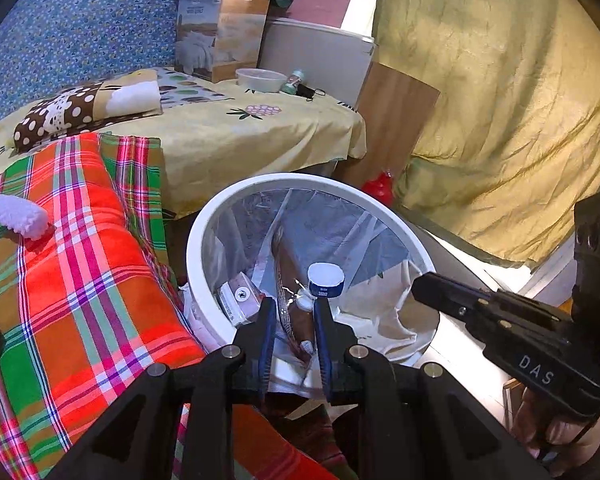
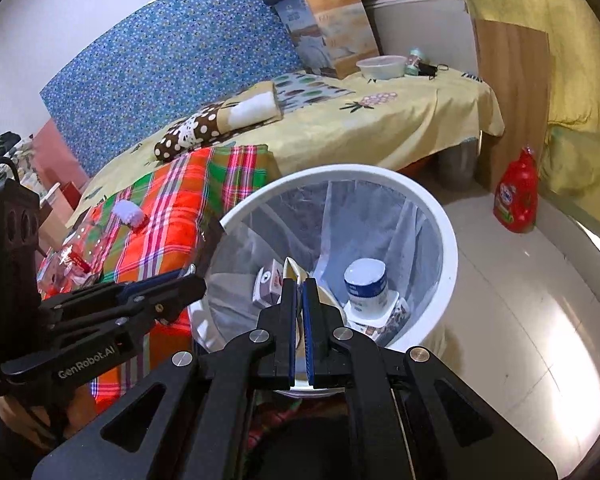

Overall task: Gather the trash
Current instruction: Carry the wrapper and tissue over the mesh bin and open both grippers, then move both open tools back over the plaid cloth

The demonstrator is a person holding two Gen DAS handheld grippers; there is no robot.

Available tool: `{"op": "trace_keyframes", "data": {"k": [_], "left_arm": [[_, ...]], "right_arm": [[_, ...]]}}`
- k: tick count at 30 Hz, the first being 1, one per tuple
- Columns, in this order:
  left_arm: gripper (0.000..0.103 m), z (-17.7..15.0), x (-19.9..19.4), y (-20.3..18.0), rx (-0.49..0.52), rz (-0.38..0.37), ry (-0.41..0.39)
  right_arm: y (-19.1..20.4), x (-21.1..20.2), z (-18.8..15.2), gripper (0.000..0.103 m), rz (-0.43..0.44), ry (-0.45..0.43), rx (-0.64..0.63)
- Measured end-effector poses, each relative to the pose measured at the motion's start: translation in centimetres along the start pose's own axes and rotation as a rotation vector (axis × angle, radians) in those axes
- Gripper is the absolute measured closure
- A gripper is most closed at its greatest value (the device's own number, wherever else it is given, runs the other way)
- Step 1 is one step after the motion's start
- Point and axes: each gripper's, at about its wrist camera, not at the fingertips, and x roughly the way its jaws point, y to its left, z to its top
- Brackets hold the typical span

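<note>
A round white trash bin point(image 2: 448, 248), lined with thin translucent plastic, stands on the floor beside the bed point(image 2: 400, 128). A white cup point(image 2: 366, 286), small cartons and a brown wrapper point(image 1: 296, 312) are held inside. At 6 o'clock, the left gripper point(image 1: 294, 306) is slightly parted; the right gripper point(image 2: 299, 286) is pressed together.

Bed point(image 2: 400, 120) under yellow sheet mid-frame; blue patterned headboard point(image 2: 172, 64) upper left; glossy pale floor point(image 2: 520, 300) lower right.

A round white bin point(image 2: 452, 256), lined with a thin plastic bag, stands on the floor beside the bed; inside lie a white-capped tub point(image 2: 366, 284), a small carton point(image 2: 269, 282) and a brown wrapper point(image 1: 296, 280).
</note>
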Motion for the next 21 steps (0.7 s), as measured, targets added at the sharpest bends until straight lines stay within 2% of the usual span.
{"op": "trace_keyframes", "data": {"k": [3,7,12,21], "left_arm": [[0.071,0.2,-0.1,0.2,-0.009,-0.006,-0.010],[0.070,0.2,-0.5,0.4,-0.018,0.000,-0.019],[0.070,0.1,-1.3,1.0,-0.032,0.001,-0.032],[0.071,-0.7,-3.1,1.7,-0.051,0.021,-0.048]], "right_arm": [[0.0,0.1,0.0,0.097,-0.010,0.007,0.000],[-0.2,0.0,0.0,0.092,-0.027,0.006,0.005],[-0.2,-0.4,0.2,0.073,-0.033,-0.011,0.007],[0.4,-0.9,0.3,0.073,-0.022,-0.032,0.000]]}}
